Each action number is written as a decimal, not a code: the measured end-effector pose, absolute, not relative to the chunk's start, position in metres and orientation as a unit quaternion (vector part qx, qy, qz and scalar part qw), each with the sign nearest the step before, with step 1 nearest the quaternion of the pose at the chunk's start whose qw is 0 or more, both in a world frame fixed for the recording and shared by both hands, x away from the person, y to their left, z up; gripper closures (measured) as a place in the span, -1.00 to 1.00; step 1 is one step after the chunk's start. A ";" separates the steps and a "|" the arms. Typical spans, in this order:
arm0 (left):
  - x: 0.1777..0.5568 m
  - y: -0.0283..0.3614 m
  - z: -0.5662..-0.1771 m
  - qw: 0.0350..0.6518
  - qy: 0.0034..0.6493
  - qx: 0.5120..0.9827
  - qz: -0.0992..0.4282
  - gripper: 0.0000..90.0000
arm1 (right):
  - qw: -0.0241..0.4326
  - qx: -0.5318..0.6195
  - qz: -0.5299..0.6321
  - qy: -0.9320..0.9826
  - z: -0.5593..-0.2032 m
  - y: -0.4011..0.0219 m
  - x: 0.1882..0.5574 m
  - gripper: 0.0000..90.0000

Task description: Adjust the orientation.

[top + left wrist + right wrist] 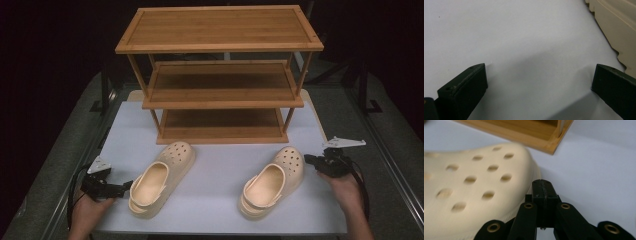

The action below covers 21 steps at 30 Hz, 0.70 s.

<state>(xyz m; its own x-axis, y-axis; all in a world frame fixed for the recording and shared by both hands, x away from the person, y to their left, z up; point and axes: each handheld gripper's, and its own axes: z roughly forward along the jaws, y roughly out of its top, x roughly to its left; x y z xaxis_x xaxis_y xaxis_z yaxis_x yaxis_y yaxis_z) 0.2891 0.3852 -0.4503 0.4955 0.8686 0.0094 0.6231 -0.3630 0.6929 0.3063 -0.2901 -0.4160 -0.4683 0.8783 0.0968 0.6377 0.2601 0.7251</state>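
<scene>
Looking down on the white table [215, 165], we see two cream foam clogs with round holes, the left clog [159, 177] and the right clog [272, 181], lying in front of a three-tier wooden rack [220, 75]. Our left gripper [127, 186] has its jaws wide apart with nothing between them, near the left clog's ridged sole. Our right gripper [309, 160] has its jaws pressed together, empty, just beside the right clog's smooth toe.

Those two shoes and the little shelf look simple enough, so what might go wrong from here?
The right gripper is shut with its tip right beside the right clog; moved forward like that, it would likely push the shoe instead of gripping it. The left gripper is open beside the left clog, whose sole edge is close to one jaw, so closing now might nudge it.
</scene>
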 end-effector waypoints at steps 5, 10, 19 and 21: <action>0.289 0.385 -0.450 0.321 0.464 0.803 0.191 -1.00 | 0.156 0.474 0.363 0.787 -0.423 -0.296 0.278 1.00; 0.289 0.385 -0.450 0.320 0.464 0.803 0.191 -1.00 | 0.139 0.467 0.375 0.789 -0.432 -0.297 0.265 1.00; 0.289 0.385 -0.450 0.320 0.464 0.804 0.191 -1.00 | 0.134 0.459 0.376 0.794 -0.438 -0.291 0.274 1.00; 0.289 0.385 -0.450 0.320 0.464 0.804 0.191 -1.00 | 0.133 0.457 0.376 0.795 -0.438 -0.290 0.275 1.00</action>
<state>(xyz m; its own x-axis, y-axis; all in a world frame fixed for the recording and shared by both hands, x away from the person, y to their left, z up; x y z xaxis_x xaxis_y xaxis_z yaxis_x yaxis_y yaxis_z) 0.2894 0.3854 -0.4502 0.4966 0.8679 0.0097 0.6236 -0.3645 0.6916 0.2746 -0.2897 -0.4384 -0.5468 0.8269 0.1316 0.6263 0.2997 0.7196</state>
